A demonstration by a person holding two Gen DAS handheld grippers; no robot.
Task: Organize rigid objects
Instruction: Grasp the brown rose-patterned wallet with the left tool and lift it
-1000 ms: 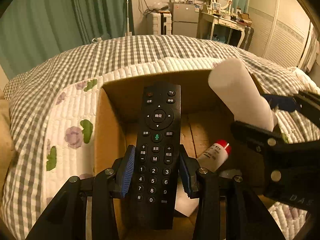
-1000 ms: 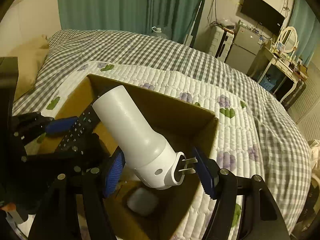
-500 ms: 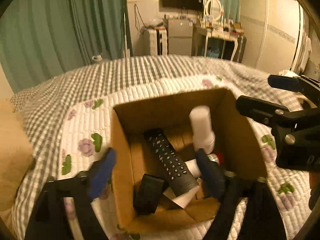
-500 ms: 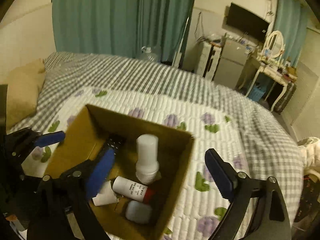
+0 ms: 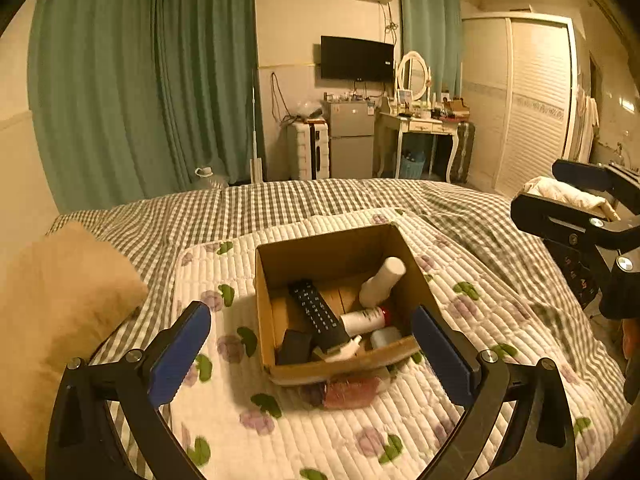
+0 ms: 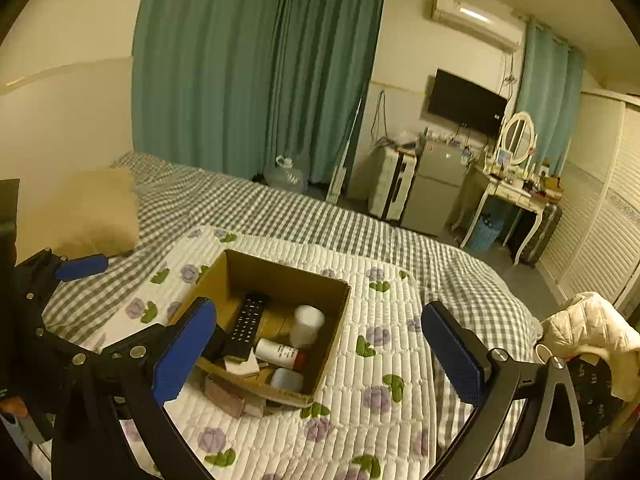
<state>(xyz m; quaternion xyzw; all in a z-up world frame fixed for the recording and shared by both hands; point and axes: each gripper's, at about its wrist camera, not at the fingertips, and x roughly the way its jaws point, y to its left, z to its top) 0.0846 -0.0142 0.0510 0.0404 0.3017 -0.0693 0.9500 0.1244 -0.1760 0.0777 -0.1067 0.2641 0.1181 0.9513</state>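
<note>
Change: both grippers have pulled back from the box since a second ago
Left gripper (image 5: 310, 356): wide, empty
Right gripper (image 6: 320, 354): wide, empty
Box (image 5: 336, 246): one, on the bed (image 5: 280, 200)
Inside: one remote (image 5: 318, 314), one white cylinder (image 5: 380, 282), one red-capped tube (image 5: 366, 319)

One cardboard box (image 5: 334, 248) holds one remote (image 5: 318, 314), three white bottles (image 5: 380, 282), one dark case (image 5: 294, 346).
</note>
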